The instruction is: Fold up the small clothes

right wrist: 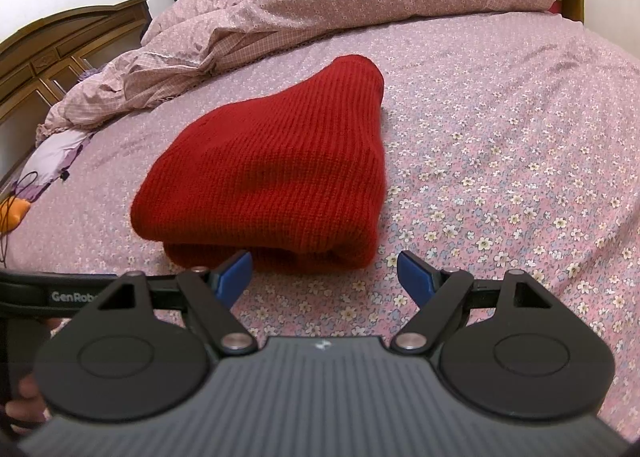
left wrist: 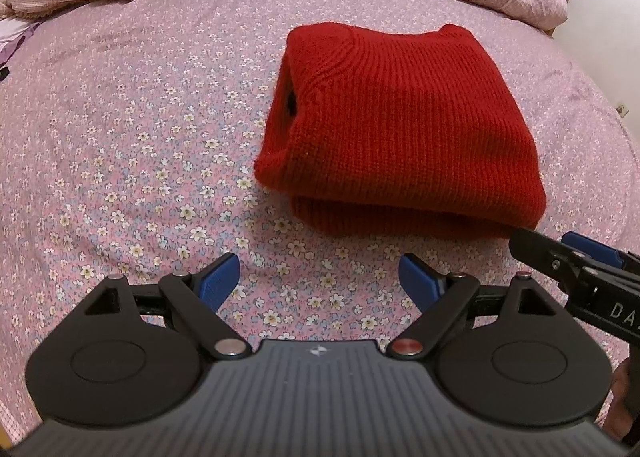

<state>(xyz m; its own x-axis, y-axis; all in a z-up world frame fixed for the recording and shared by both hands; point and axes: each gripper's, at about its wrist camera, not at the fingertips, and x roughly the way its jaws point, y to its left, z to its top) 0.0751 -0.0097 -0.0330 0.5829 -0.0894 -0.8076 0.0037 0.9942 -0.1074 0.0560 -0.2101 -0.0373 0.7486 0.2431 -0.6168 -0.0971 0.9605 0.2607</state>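
**Folded red knit on a floral bed, two open tools hovering in front of it**

A red ribbed knit garment (left wrist: 400, 129) lies folded into a thick, rounded bundle on a bed covered by a pink floral sheet (left wrist: 140, 177). It sits near the middle of the bed, with a rumpled pink duvet (right wrist: 320, 5) heaped behind it and a wooden headboard (right wrist: 60, 45) at the far left of the right view.

The left tool (left wrist: 320, 281) has its blue-padded jaws spread wide, with only bare sheet between them; the garment is ahead and to its right, not touched. The right tool (right wrist: 324, 277) is also spread and holding nothing, its tips just short of the bundle's near edge. Part of a hand (right wrist: 24, 397) shows at the lower left of the right view.

Judging by its shape, the fold looks largely done. The risk from here: the knit is soft and springy, so a tip catching the top layer, or a grip on one layer only, could drag the bundle open or slide it across the smooth sheet.

Readable writing: "GenRob", cut off, on a black strap in the right view; "DA", cut off, on the right tool's body as seen from the left view.
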